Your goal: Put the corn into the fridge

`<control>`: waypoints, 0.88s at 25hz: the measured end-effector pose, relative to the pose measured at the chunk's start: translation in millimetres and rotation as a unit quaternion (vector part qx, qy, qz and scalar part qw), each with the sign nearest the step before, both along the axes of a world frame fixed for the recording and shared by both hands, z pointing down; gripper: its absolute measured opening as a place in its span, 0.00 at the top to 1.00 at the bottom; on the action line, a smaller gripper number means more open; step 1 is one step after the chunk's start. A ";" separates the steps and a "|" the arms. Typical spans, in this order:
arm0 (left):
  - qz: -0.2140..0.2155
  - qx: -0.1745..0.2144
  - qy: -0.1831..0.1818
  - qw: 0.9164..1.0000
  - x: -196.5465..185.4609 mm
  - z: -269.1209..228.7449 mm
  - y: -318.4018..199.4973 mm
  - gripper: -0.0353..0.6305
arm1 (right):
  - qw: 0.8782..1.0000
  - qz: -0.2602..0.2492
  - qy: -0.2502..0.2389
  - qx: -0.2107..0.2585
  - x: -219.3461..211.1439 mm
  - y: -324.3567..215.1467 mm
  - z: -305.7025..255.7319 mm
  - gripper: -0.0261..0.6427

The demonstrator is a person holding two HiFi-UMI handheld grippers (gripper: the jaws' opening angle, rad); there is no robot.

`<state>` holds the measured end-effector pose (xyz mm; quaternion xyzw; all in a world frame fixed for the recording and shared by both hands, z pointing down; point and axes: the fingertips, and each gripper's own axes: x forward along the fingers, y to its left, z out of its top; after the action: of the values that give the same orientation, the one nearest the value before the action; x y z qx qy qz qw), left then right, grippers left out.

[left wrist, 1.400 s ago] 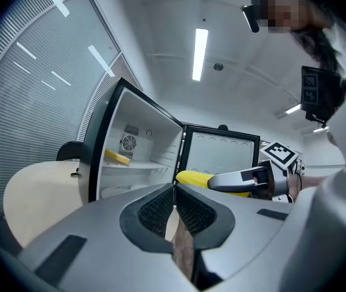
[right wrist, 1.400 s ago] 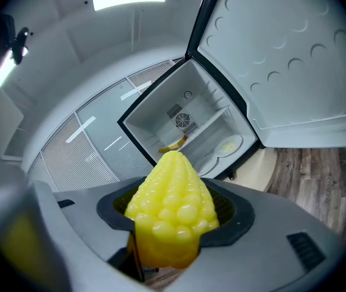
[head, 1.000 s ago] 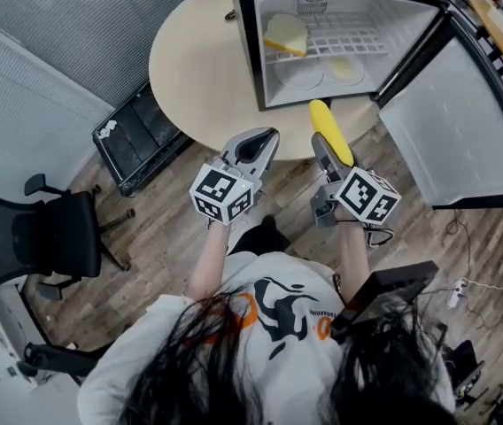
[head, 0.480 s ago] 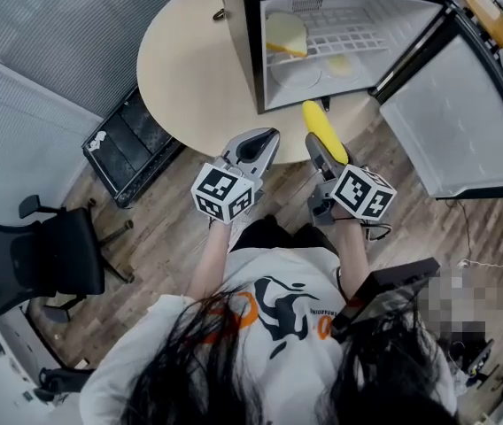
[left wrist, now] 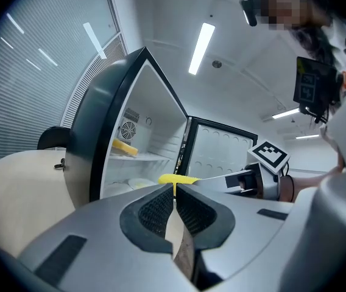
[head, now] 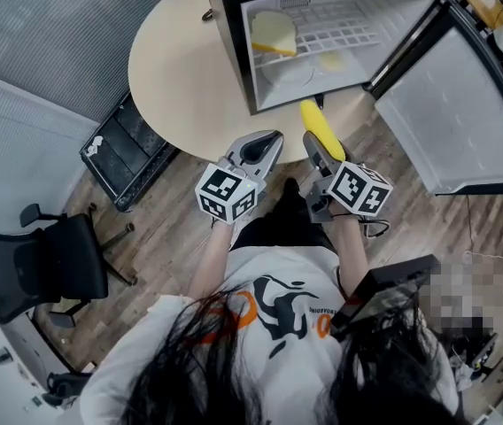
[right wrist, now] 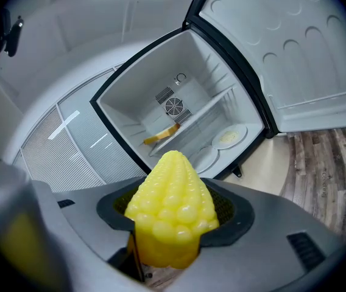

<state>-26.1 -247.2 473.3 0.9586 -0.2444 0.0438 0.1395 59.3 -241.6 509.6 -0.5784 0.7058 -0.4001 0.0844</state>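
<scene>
A yellow corn cob (head: 321, 129) (right wrist: 172, 208) sticks out of my right gripper (head: 318, 144), whose jaws are shut on it; its tip points at the open mini fridge (head: 322, 34) on the round table (head: 181, 87). The fridge door (head: 451, 118) is swung wide to the right. Inside, a yellow wedge (head: 272, 35) lies on the wire shelf and two plates (head: 289, 71) rest on the floor of the fridge. My left gripper (head: 263, 149) (left wrist: 174, 207) hangs beside the right one, just short of the table's near edge, jaws shut with nothing between them.
A black office chair (head: 34, 268) stands at the left on the wooden floor. A dark low rack (head: 123, 153) sits under the table's left side. Cables (head: 477, 259) lie on the floor at the right, below the fridge door.
Both grippers have sunk slightly together while the view drifted, so the fridge and table sit higher and further left in the picture. The grip on the corn is unchanged.
</scene>
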 end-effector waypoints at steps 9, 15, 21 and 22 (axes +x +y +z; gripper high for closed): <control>0.001 0.004 -0.018 1.000 23.4 8.9 -15.3 0.93 | 1.000 -0.009 0.024 0.015 24.8 -36.3 27.3 0.57; -0.004 -0.001 -0.026 1.000 34.9 15.5 -30.5 0.93 | 0.998 -0.030 0.050 0.008 36.4 -63.6 48.9 0.57; -0.019 -0.004 -0.030 0.999 38.9 18.4 -46.1 0.93 | 0.995 -0.062 0.078 -0.005 37.5 -92.0 68.2 0.57; -0.022 -0.004 -0.031 0.999 38.8 18.4 -48.1 0.93 | 0.994 -0.069 0.084 -0.005 36.3 -98.1 70.7 0.57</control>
<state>12.6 -295.3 491.7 0.9506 -0.2698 0.0712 0.1363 95.6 -339.7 580.3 -0.5603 0.7467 -0.3585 -0.0054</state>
